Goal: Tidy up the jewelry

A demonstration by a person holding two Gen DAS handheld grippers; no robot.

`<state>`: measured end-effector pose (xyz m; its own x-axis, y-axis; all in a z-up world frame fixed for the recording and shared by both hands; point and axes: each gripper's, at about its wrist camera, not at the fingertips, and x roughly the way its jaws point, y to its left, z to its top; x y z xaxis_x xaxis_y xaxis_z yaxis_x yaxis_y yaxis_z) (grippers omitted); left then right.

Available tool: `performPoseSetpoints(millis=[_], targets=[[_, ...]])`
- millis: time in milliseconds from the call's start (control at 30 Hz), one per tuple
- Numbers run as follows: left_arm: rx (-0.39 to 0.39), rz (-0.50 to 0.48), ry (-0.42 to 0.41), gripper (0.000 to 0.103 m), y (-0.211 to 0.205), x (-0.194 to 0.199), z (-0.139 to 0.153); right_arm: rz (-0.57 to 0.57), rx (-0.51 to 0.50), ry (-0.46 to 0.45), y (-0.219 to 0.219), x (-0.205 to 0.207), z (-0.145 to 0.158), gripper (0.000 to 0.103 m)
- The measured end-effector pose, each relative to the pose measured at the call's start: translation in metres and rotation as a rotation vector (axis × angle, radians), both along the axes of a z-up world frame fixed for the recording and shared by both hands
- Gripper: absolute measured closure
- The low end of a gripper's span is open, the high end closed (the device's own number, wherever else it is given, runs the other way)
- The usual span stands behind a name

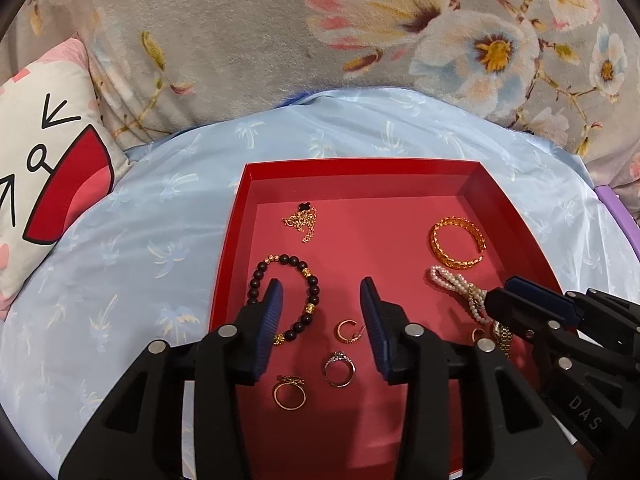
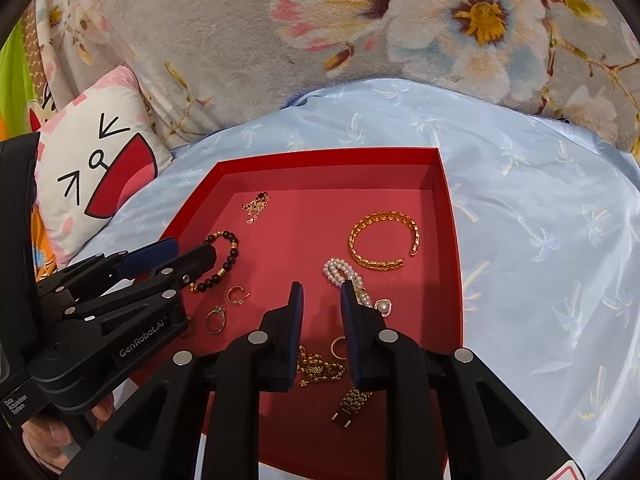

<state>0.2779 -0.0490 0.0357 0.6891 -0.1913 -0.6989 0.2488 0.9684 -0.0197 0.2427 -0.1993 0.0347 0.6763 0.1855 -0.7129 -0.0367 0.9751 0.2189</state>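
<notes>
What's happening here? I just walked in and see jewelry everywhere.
A person is sorting jewelry in a shallow red cardboard tray on a pale blue bedspread, a black two-finger gripper in each hand. The left gripper hangs open over the dark wooden bead bracelet and small gold hoop earring, holding nothing. The right gripper is narrowly open beside the white pearl bracelet; nothing shows between its pads.
</notes>
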Motion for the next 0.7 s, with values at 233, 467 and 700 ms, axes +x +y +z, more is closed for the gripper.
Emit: performPoseSetpoints(millis=[233, 467, 700], targets=[[-0.005, 0.000, -0.015, 0.056, -0.001, -0.006, 0.005, 0.001, -0.015, -0.016, 0.003, -0.007, 0.006, 0.084], [0.011, 0.005, -0.026, 0.056, -0.005, -0.027, 0.006, -0.013, -0.029, -0.024, 0.002, -0.033, 0.013, 0.071], [0.025, -0.002, -0.044, 0.049, -0.010, -0.070, 0.007, -0.038, -0.067, -0.044, 0.006, -0.077, 0.016, 0.060]])
